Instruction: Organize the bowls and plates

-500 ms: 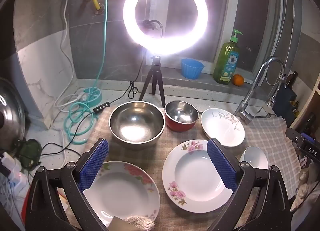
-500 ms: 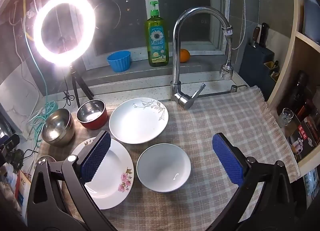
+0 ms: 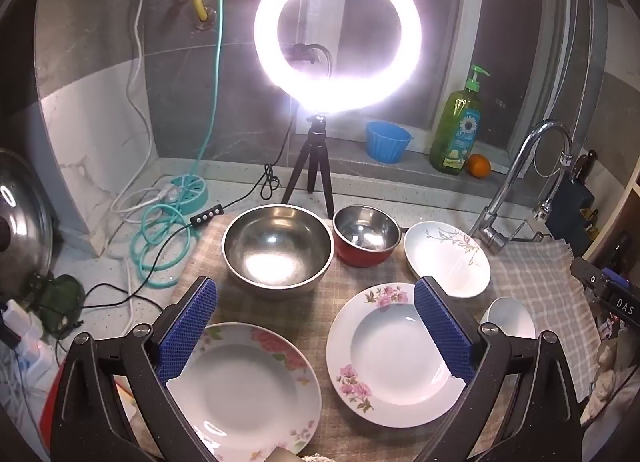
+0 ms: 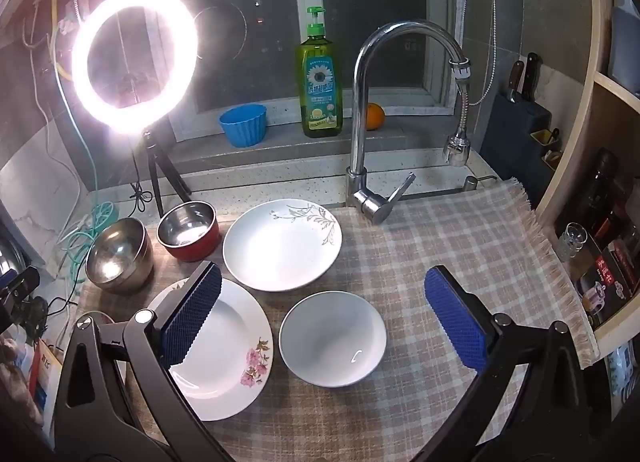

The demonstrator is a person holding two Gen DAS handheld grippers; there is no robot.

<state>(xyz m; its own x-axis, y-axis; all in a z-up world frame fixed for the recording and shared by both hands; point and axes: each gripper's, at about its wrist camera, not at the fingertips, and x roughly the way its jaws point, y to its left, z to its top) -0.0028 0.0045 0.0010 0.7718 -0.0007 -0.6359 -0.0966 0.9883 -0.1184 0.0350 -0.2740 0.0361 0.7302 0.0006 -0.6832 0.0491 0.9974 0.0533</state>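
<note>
left wrist view:
left gripper (image 3: 316, 322): jaws wide apart, holding nothing, above the cloth (image 3: 540, 282)
steel bowl (image 3: 277, 248): nothing inside, touching red bowl (image 3: 366, 236), also bare
pink-flower plates (image 3: 244, 390) (image 3: 394, 354): side by side, bare

right wrist view:
right gripper (image 4: 324, 314): jaws spread, nothing held
white bowl (image 4: 333, 339): bare, between pads
leaf plate (image 4: 282, 244): bare, behind it

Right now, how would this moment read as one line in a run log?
left tongs: open, empty | right tongs: open, empty, above white bowl | plates, bowls unstacked on checked cloth
</note>
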